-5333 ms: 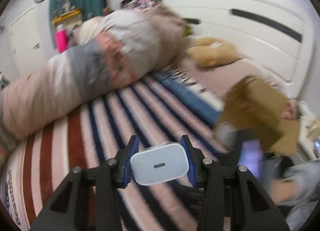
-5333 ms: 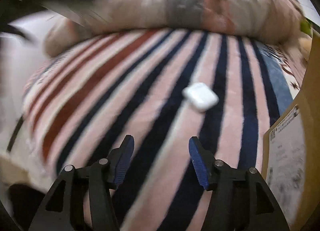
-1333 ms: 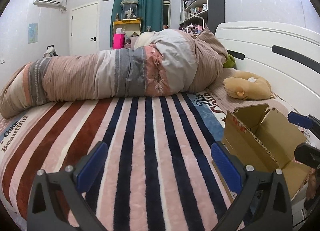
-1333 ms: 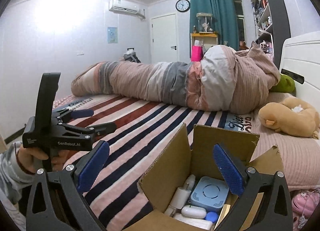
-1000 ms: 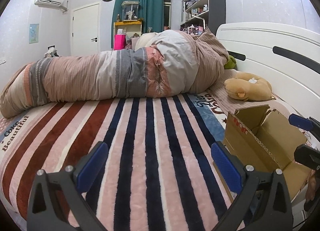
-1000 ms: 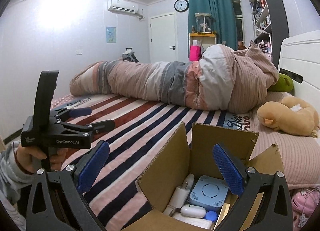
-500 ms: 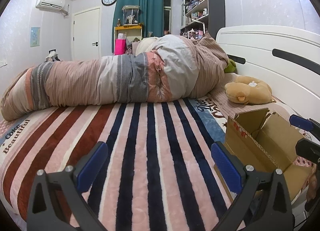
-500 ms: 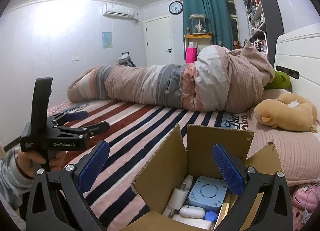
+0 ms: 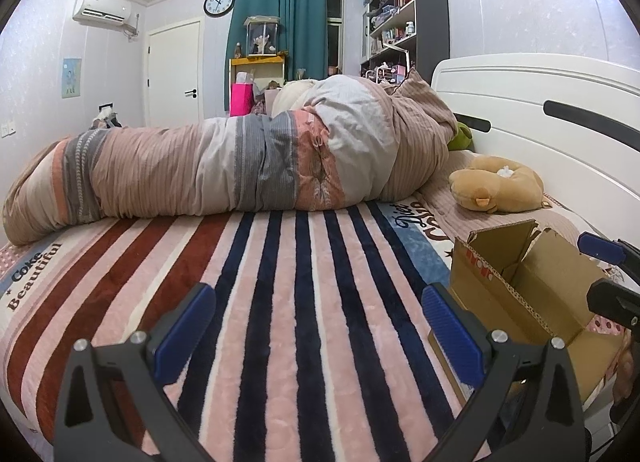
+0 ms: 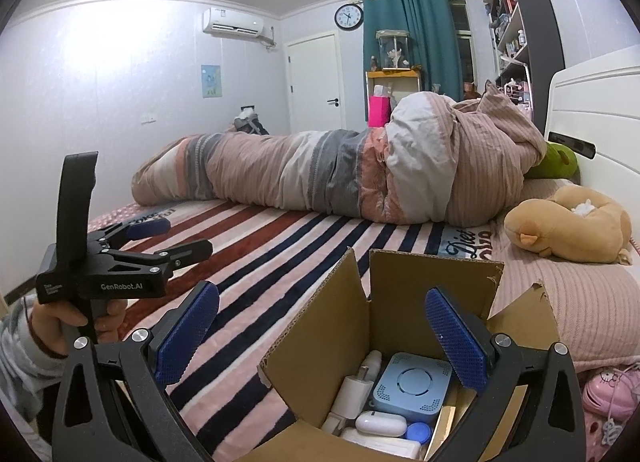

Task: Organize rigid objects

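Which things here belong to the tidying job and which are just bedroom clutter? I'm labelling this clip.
Job:
cardboard box
blue square device
white charger plug
white earbud case
left gripper, open
right gripper, open

Lying about:
rolled duvet
tan plush toy
striped blanket

Home bedroom: bed (image 9: 304, 302), duvet (image 9: 240, 165)
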`<action>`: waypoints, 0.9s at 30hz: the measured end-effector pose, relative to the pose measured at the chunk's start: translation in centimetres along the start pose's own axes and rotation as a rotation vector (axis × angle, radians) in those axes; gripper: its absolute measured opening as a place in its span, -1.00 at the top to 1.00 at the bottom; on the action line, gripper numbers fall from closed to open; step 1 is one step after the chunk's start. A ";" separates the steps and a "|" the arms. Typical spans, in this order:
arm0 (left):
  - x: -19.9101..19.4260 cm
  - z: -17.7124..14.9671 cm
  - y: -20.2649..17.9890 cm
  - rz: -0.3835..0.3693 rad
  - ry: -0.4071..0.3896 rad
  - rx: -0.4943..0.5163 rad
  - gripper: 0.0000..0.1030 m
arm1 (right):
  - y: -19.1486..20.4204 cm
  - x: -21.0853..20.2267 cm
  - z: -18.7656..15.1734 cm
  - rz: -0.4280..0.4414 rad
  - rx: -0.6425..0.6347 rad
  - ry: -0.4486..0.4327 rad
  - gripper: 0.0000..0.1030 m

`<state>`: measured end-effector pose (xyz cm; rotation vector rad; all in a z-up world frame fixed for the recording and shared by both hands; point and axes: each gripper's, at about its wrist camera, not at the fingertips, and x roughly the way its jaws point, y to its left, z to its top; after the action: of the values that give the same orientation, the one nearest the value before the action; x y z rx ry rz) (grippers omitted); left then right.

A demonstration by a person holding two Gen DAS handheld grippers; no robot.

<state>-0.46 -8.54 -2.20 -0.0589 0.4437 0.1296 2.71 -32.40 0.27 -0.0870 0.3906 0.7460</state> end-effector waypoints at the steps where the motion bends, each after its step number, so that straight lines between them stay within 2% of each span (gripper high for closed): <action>1: 0.0 0.0 0.0 0.000 -0.001 0.001 -0.99 | 0.0 0.0 0.0 0.000 0.000 -0.001 -1.00; 27: -0.1 0.1 0.0 0.004 -0.002 0.003 -0.99 | -0.8 0.0 -0.1 -0.006 0.006 0.002 -1.00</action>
<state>-0.50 -8.55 -2.10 -0.0553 0.4419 0.1326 3.20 -32.99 0.16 -0.0834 0.3943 0.7389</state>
